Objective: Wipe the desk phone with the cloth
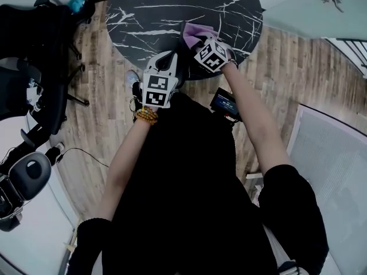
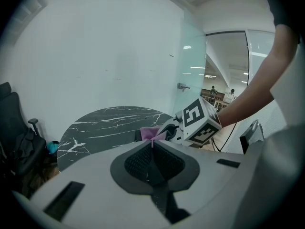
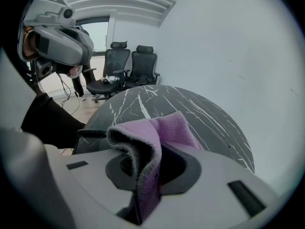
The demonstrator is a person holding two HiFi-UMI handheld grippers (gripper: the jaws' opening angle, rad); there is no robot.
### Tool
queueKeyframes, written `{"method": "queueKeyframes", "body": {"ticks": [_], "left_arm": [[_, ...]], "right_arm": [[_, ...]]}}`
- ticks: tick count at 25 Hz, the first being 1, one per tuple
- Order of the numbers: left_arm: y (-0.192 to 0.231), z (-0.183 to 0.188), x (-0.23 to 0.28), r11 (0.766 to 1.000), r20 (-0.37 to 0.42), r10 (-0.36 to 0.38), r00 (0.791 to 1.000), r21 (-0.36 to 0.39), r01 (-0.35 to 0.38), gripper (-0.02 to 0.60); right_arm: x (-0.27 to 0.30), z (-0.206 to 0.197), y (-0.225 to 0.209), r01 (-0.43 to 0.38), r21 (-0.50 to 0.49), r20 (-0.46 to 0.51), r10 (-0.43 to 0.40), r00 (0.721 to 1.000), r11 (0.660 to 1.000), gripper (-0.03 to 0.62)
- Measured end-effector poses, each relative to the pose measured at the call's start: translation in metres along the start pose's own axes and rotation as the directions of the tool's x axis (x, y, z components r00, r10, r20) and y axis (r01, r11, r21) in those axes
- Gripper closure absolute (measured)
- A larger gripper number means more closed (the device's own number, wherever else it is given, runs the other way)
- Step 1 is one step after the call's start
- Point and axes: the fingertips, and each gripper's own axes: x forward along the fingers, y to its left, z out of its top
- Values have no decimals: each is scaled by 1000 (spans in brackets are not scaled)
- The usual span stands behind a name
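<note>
A round black marble table fills the top of the head view. My right gripper hovers over its near edge, shut on a purple cloth that bunches out of the jaws. The left gripper hangs just left of it with its jaws pressed together and nothing between them. In the right gripper view a dark phone body with a coiled cord lies at the table edge below the cloth; most of it is hidden. The cloth also shows in the left gripper view, beyond the left jaws.
Black office chairs stand left of the table, and two more beyond it. A small black device with a lit screen sits low on the right. A glass partition rises behind the table. Wood floor surrounds it.
</note>
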Motion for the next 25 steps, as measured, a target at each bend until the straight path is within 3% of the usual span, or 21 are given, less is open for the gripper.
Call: {"method": "queueKeyframes", "body": {"ticks": [25], "left_arm": [[0,-3,2,1000,-7,-7,1000,-2,7,558]], "right_arm": [[2,-6,22,-55,56,-45,58,997,997,530]]}}
